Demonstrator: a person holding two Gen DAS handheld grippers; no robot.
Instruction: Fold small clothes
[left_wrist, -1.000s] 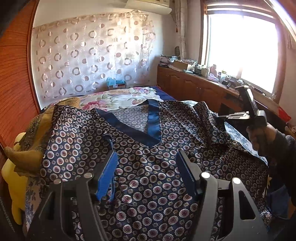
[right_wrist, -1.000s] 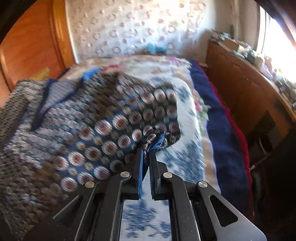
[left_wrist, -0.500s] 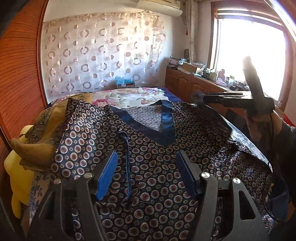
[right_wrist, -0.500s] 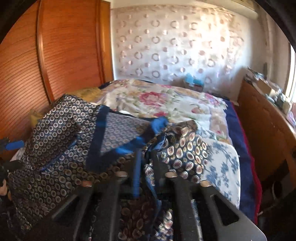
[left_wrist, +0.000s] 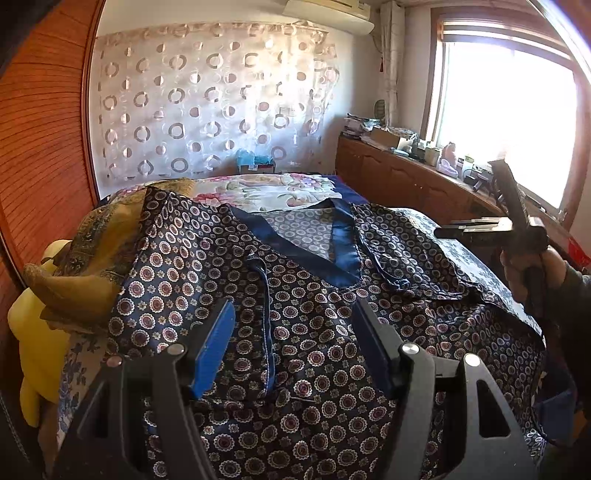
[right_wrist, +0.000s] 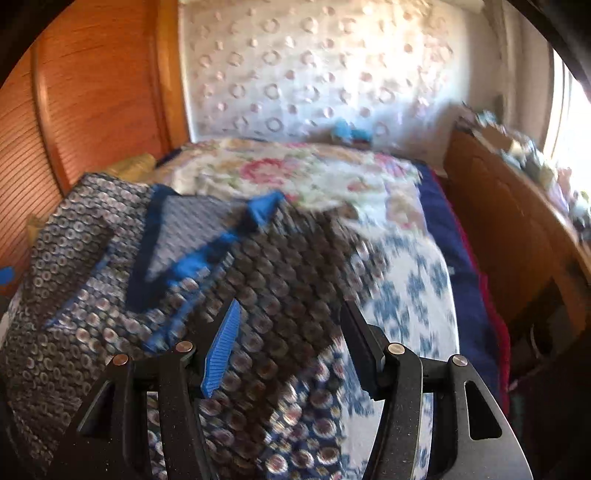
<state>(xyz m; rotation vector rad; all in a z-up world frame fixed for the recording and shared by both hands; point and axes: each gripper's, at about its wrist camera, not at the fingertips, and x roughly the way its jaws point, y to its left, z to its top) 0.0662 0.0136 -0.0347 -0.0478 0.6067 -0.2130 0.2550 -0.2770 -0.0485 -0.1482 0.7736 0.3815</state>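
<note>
A dark blue patterned top (left_wrist: 295, 325) with a blue V-neck trim (left_wrist: 343, 258) lies spread on the bed; both sleeves are folded in over its body. It also shows, blurred, in the right wrist view (right_wrist: 258, 280). My left gripper (left_wrist: 293, 336) is open and empty, low over the top's middle. My right gripper (right_wrist: 290, 339) is open and empty above the top's right side. In the left wrist view the right gripper (left_wrist: 465, 230) hangs in a hand at the right, above the bed edge.
The bed has a floral sheet (right_wrist: 406, 295) and a blue blanket (right_wrist: 469, 295) on its right edge. A yellow-brown cloth (left_wrist: 88, 251) and a yellow object (left_wrist: 37, 354) lie at the left. A wooden wall (left_wrist: 37, 147) is left, a cluttered wooden cabinet (left_wrist: 406, 177) right.
My right gripper carried the right sleeve inward over the top, then opened and let it go. The sleeve now lies folded on the body. My left gripper stayed open and nearly still.
</note>
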